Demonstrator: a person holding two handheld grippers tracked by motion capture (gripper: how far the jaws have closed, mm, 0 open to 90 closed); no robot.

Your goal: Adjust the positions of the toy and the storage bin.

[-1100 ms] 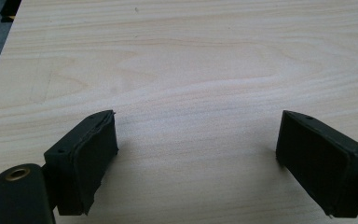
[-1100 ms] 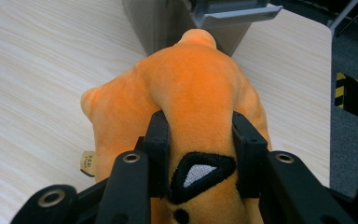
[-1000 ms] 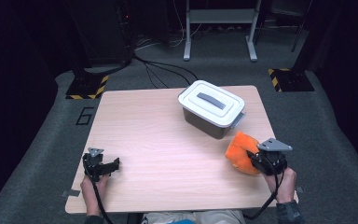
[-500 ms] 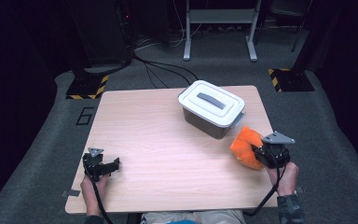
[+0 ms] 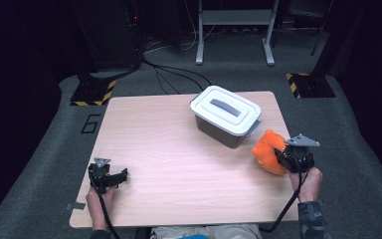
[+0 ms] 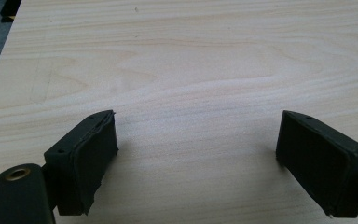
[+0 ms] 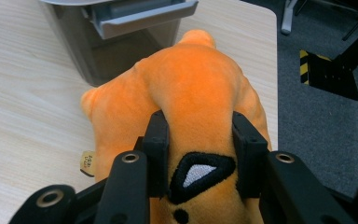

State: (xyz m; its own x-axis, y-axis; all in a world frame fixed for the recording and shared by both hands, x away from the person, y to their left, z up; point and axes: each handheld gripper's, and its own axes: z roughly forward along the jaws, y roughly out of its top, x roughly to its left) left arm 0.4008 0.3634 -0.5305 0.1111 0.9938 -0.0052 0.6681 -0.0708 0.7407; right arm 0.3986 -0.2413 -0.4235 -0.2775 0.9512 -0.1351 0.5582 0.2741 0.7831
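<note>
An orange plush toy (image 5: 267, 151) lies at the right edge of the table, just in front of the grey lidded box (image 5: 225, 115). My right gripper (image 5: 284, 157) is shut on the orange plush toy (image 7: 191, 93); its black jaws pinch the soft body just above a black and white patch (image 7: 200, 175). The box's latch handle (image 7: 142, 16) shows close ahead in the right gripper view. My left gripper (image 5: 117, 178) rests near the front left of the table, open, with bare wood between its pads (image 6: 91, 158).
The wooden table (image 5: 159, 144) stands on grey carpet. Black cables (image 5: 171, 74) and a metal frame's legs (image 5: 234, 30) lie beyond its far edge. Yellow-black striped floor plates (image 5: 306, 84) sit at both far corners. The table's right edge runs right beside the toy.
The right gripper has carried the orange toy a little to the right and toward the far side, nearer the box's corner. The left gripper has stayed put.
</note>
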